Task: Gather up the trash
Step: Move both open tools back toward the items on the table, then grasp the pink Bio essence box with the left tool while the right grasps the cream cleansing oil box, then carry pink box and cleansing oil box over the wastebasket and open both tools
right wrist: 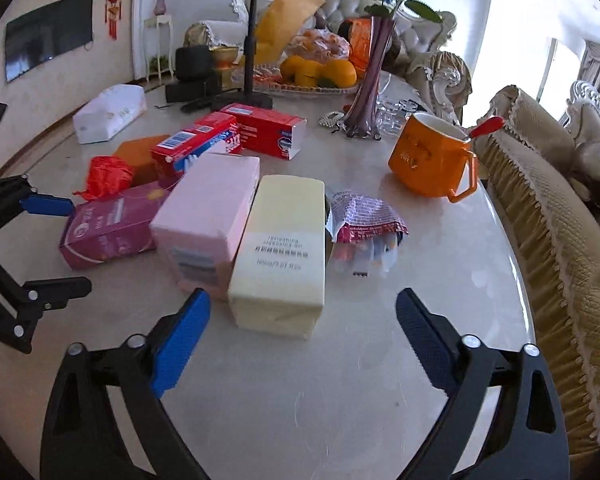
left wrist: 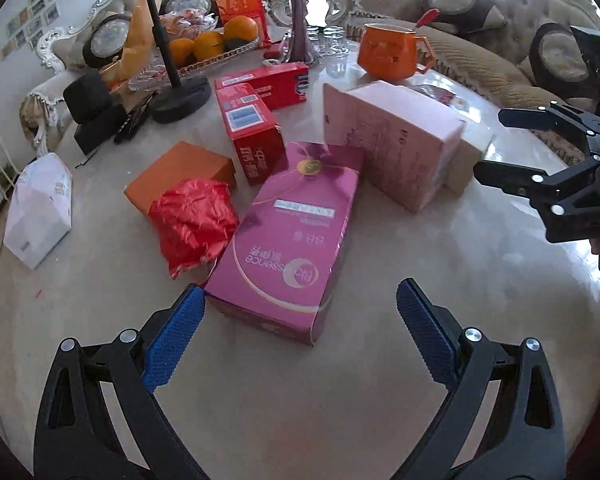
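Empty packages lie on a round marble table [left wrist: 260, 400]. A magenta box [left wrist: 288, 236] lies just ahead of my left gripper [left wrist: 300, 320], which is open; its left pad sits beside the box's near corner. A crumpled red wrapper [left wrist: 194, 222] rests against an orange box [left wrist: 180, 176]. Behind are two red cartons [left wrist: 252, 132] and a pale pink box [left wrist: 396, 140]. In the right wrist view my right gripper [right wrist: 302, 324] is open, with a cream box [right wrist: 284, 252] just ahead of its pads. A torn foil packet [right wrist: 364, 224] lies right of that box.
An orange mug [right wrist: 432, 160] with a spoon, a purple vase [right wrist: 370, 84], small glasses, a fruit tray [left wrist: 204, 52], a black stand [left wrist: 172, 92] and a white tissue pack [left wrist: 40, 208] share the table. A sofa [right wrist: 560, 240] curves along the right edge.
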`<state>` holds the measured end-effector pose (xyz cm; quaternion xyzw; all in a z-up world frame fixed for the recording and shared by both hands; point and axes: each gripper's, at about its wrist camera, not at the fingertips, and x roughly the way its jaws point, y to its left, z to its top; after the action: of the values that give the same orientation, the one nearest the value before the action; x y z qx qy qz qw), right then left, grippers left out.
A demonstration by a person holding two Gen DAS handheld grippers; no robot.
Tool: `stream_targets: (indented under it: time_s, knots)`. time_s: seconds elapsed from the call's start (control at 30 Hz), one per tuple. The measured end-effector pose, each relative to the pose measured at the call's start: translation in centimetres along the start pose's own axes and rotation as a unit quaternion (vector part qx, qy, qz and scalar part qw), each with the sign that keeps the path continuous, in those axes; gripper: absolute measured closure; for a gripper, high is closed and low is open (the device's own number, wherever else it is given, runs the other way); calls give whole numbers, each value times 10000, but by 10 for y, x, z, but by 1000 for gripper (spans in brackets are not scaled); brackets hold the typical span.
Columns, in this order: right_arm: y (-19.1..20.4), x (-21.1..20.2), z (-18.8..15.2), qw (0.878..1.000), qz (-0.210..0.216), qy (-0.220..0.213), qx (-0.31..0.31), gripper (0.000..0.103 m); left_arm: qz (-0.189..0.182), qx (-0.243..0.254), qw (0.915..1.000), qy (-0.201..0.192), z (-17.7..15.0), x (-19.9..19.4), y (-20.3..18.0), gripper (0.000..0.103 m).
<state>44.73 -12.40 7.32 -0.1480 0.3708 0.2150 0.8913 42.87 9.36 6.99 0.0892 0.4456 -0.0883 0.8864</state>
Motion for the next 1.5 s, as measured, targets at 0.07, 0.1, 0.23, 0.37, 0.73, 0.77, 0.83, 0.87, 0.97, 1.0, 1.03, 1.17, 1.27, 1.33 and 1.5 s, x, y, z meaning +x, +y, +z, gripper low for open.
stream_targets:
  time_s: [0.07, 0.1, 0.23, 0.37, 0.73, 0.77, 0.83, 0.87, 0.97, 1.0, 1.03, 1.17, 1.27, 1.33, 1.5]
  knots:
    - [0, 7, 3, 9999, 55, 114, 47, 28, 32, -20, 10000, -4, 4, 3, 5, 9]
    - [-1, 11, 3, 9997, 130, 184, 85, 31, 35, -14, 10000, -11, 4, 4, 7, 9]
    - [-1, 18, 0, 9995, 158, 256, 76, 31, -161, -14, 9999, -32, 5, 6, 18, 9]
    - [-2, 23, 4, 9993, 177, 291, 134, 31, -246, -80, 9997, -43, 11, 12, 19, 9]
    - [2, 37, 9, 9978, 337, 535, 215, 55, -300, 50, 9995, 125, 15, 27, -6, 27]
    - [1, 36, 9, 9977, 328, 531, 269, 56, -294, -70, 9994, 140, 16, 28, -3, 38]
    - [-3, 33, 6, 9962, 471, 533, 508, 57, -301, -325, 9989, 117, 17, 25, 1, 42]
    - [-4, 31, 5, 9954, 544, 525, 581, 57, -326, -385, 9986, 126, 14, 23, 0, 42]
    - [-4, 15, -8, 9946, 647, 517, 618, 57, -296, -233, 9993, 77, -1, 11, -9, 42]
    - [-5, 8, -14, 9947, 642, 492, 636, 57, -308, -247, 9992, 36, -12, 3, -12, 42]
    - [-6, -1, -22, 9942, 671, 472, 691, 57, -336, -302, 9990, -2, -20, -4, -13, 42]
    - [-10, -32, -47, 9889, 990, 308, 1061, 57, -557, -698, 9957, -257, -60, -40, -14, 43]
    - [-7, -63, -69, 9826, 1299, 59, 1324, 57, -735, -1021, 9901, -621, -88, -76, -18, 44]
    - [1, -91, -87, 9745, 1643, -171, 1521, 57, -1009, -1240, 9834, -856, -108, -104, -24, 44]
    - [36, -162, -135, 9585, 2260, -583, 1637, 57, -1210, -1191, 9785, -1175, -155, -165, -63, 44]
